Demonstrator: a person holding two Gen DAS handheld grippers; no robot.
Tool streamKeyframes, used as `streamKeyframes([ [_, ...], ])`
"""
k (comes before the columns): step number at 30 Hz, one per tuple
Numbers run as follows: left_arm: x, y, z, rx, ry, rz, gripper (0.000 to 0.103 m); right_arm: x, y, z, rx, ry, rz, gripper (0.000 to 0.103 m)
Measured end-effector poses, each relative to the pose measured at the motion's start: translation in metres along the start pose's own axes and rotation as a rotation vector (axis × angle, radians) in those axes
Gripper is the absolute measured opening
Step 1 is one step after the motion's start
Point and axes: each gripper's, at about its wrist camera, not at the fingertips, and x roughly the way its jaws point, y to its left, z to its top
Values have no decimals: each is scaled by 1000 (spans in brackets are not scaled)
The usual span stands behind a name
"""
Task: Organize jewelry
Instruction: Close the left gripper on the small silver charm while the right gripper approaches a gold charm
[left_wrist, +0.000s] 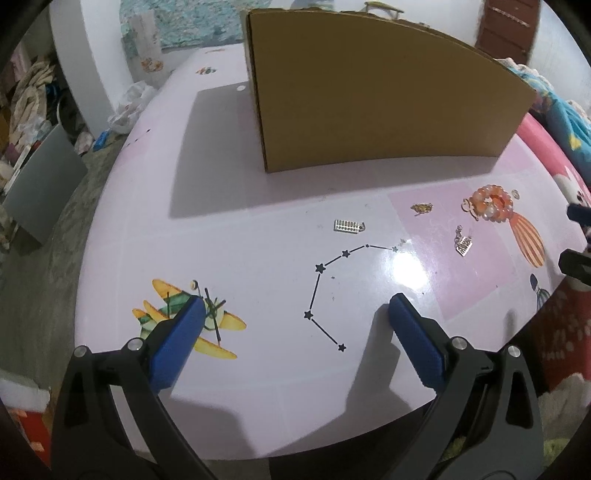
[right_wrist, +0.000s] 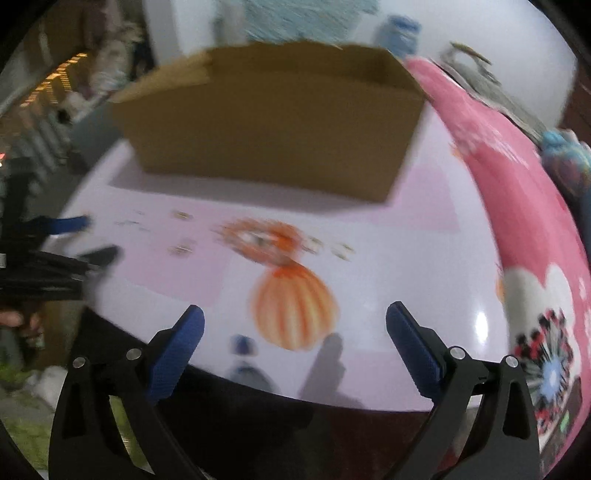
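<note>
**Both claws wide and empty in front of the cardboard box**

The cardboard box (left_wrist: 376, 103) is the landmark: it stands at the far part of the pale pink table (left_wrist: 236, 236), its plain near wall facing both cameras. To the left of it the table edge curves away to a floor crowded with a grey panel (left_wrist: 44, 184) and heaped cloth.

Nearer than the box, toward its left end, the left claw (left_wrist: 295, 317) hangs above the table with its blue pads far apart and nothing between them. It is over a printed aeroplane and a printed line of stars. Bare table lies between this claw and the box.

The jewelry lies loose in front of the box, toward its right end. Left to right: a small silver bar charm (left_wrist: 348, 226), a little gold piece (left_wrist: 422, 208), a silver charm on a short chain (left_wrist: 463, 244), and an orange beaded bracelet (left_wrist: 489, 204) touching the top of a printed striped balloon. None touches the box.

The left wrist view shows these pieces sharply. The right wrist view is smeared by motion, so the bracelet (right_wrist: 266, 240) and its neighbours are streaks; it alone shows the box's open top and a pink blanket (right_wrist: 517, 206) against the table's right edge.

The right claw (right_wrist: 295, 325) is spread equally wide, empty, over the printed balloon at the near edge.
</note>
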Motion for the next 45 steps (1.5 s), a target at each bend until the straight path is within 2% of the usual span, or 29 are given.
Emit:
streamKeyframes([
  [2, 0, 2, 1, 4, -7, -10, 96, 4, 8, 4, -4, -1, 35, 94],
  [3, -1, 4, 1, -1, -15, -16, 95, 7, 13, 5, 1, -1, 57, 90],
  [7, -10, 14, 6, -50, -92, -108, 94, 13, 22, 12, 31, -17, 123, 81],
  [9, -12, 15, 10, -48, -121, -129, 81, 15, 24, 16, 39, -27, 144, 77],
  [10, -11, 14, 14, -40, -126, -141, 79, 14, 29, 16, 42, -35, 153, 75],
  [15, 5, 6, 24, -5, -89, -169, 56, 19, 32, 23, 51, -47, 175, 69],
  [20, 12, -2, 32, 16, -64, -190, 45, 24, 29, 25, 62, -46, 179, 68],
  [24, 12, -7, 33, 47, -58, -181, 38, 28, 23, 25, 80, -43, 189, 65],
  [27, 14, -16, 34, 93, -51, -140, 31, 30, 20, 24, 92, -42, 192, 63],
  [31, 14, -25, 35, 138, -45, -97, 29, 29, 17, 23, 105, -57, 201, 62],
  [35, 14, -25, 35, 143, -46, -89, 27, 27, 13, 21, 118, -67, 212, 62],
  [42, 12, -28, 34, 142, -57, -82, 14, 23, 17, 16, 98, -77, 236, 61],
  [45, 12, -25, 34, 134, -58, -88, 14, 21, 21, 16, 80, -78, 244, 58],
])
